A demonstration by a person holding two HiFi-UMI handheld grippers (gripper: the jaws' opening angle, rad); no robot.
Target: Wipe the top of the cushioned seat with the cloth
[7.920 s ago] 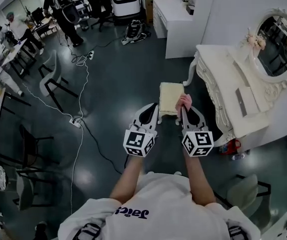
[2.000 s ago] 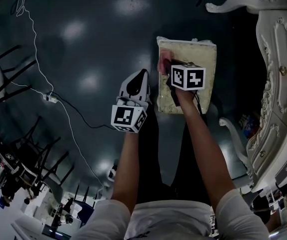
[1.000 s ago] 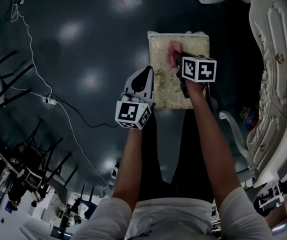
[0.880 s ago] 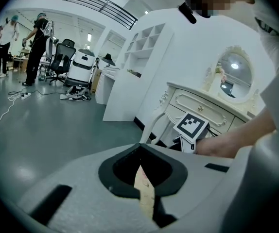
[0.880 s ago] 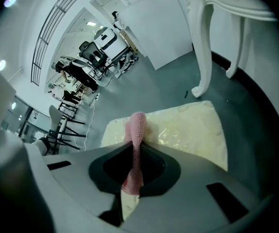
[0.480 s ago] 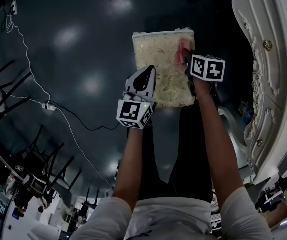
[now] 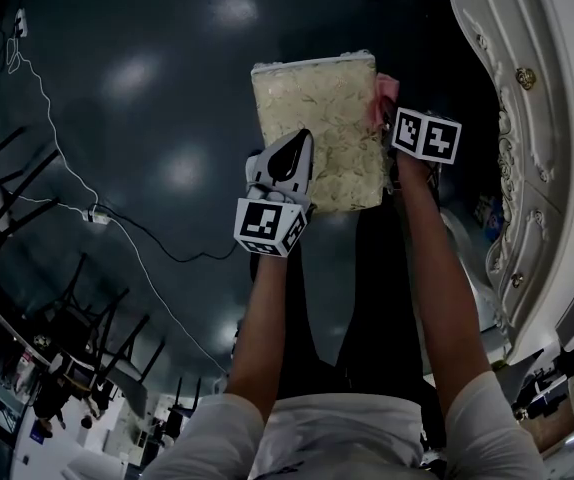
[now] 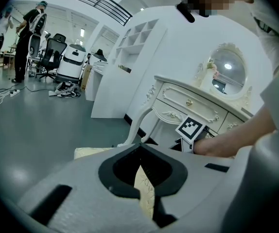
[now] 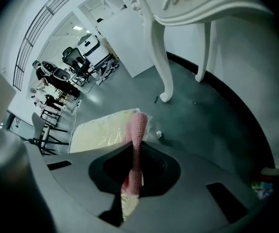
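The right tool (image 9: 135,152) is clamped on the pink knitted cloth (image 9: 139,125), which lies at the right edge of the cream cushioned seat (image 7: 312,128), near its far corner. The left tool (image 8: 140,147), jaws together on nothing, hangs over the seat's near left corner; contact cannot be told. A white carved dressing table (image 7: 542,118) stands right of the seat on the dark floor (image 7: 117,168).

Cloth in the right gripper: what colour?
Pink. The cloth shows best in the right gripper view.
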